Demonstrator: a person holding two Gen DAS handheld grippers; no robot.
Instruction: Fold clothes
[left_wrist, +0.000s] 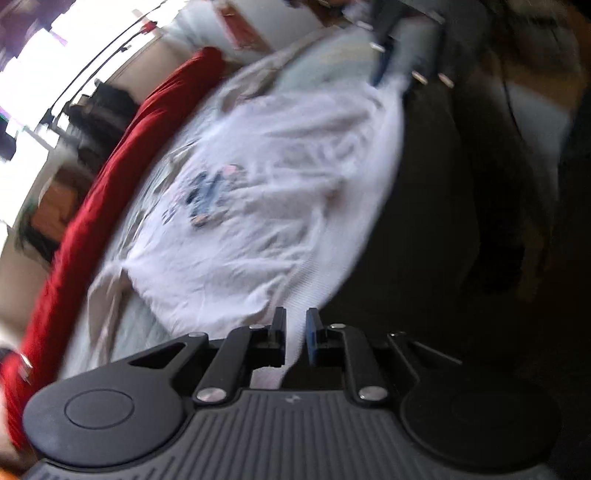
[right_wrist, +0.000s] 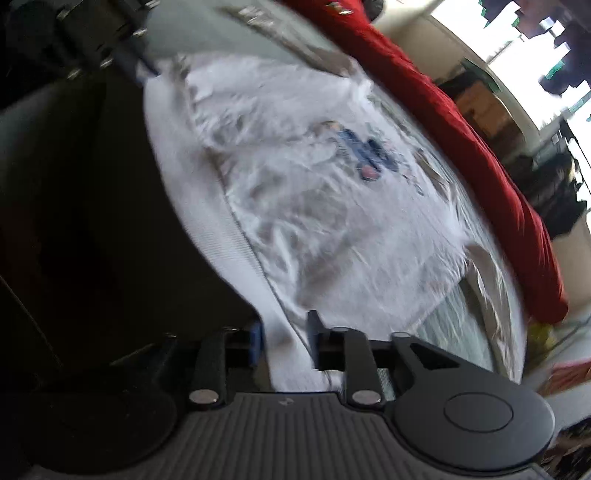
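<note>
Though blurred, white shirt bears blue print — unreadable, red cloth beside.

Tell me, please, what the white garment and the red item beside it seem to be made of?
White garment: soft knitted cotton-like fabric, matte; it creases finely, and its hem looks ribbed. Red item: matte cloth, apparently heavier, lying in smooth folds; blur hides its weave.
</note>
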